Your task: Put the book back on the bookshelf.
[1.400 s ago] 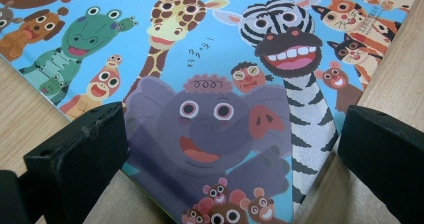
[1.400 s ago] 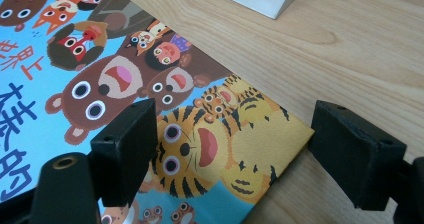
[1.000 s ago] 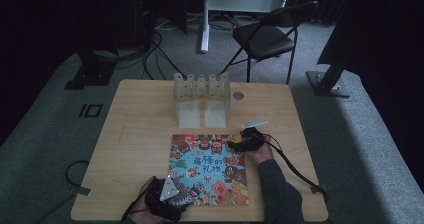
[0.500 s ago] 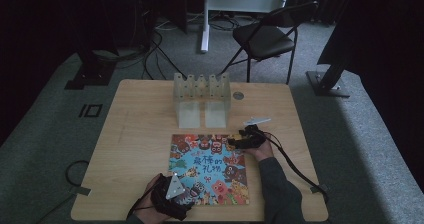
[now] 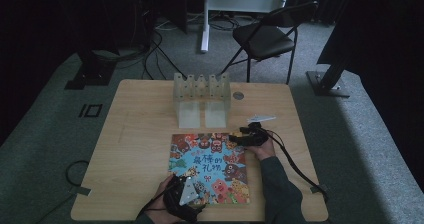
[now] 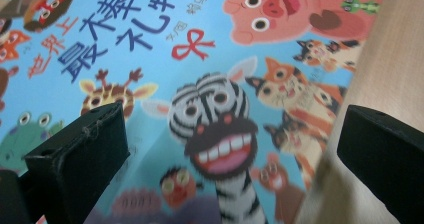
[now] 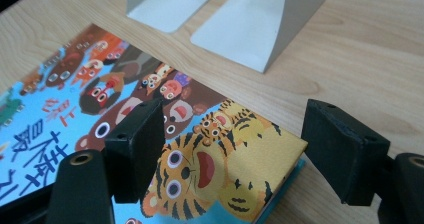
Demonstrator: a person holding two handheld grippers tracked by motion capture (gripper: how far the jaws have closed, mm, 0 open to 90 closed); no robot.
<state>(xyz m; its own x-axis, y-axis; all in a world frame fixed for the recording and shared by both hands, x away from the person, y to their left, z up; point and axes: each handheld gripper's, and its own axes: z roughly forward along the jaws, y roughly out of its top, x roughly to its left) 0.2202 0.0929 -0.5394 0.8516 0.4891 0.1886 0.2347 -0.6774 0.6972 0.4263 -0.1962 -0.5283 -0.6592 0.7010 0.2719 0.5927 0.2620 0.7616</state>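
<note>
A picture book [image 5: 210,166] with cartoon animals on a blue cover lies flat on the wooden table [image 5: 140,144], near the front. My left gripper [image 5: 184,198] is at the book's near edge and stands open. In the left gripper view, the left gripper [image 6: 235,134] has one jaw over the cover [image 6: 150,59] and the other over bare wood. My right gripper [image 5: 244,137] is at the book's far right corner, also open. In the right gripper view, its jaws [image 7: 237,134] straddle the corner with the tiger [image 7: 220,154] without touching it.
A pale translucent rack with two bookend-like plates [image 5: 201,99] stands behind the book; the plates [image 7: 260,19] show close ahead in the right gripper view. A round grommet [image 5: 238,96] sits in the tabletop. A cable [image 5: 295,169] trails from the right gripper. A folding chair [image 5: 265,34] stands beyond the table.
My left gripper has slid to the right along the book's near edge. The right gripper has stayed at the far right corner, and the book has not moved.
</note>
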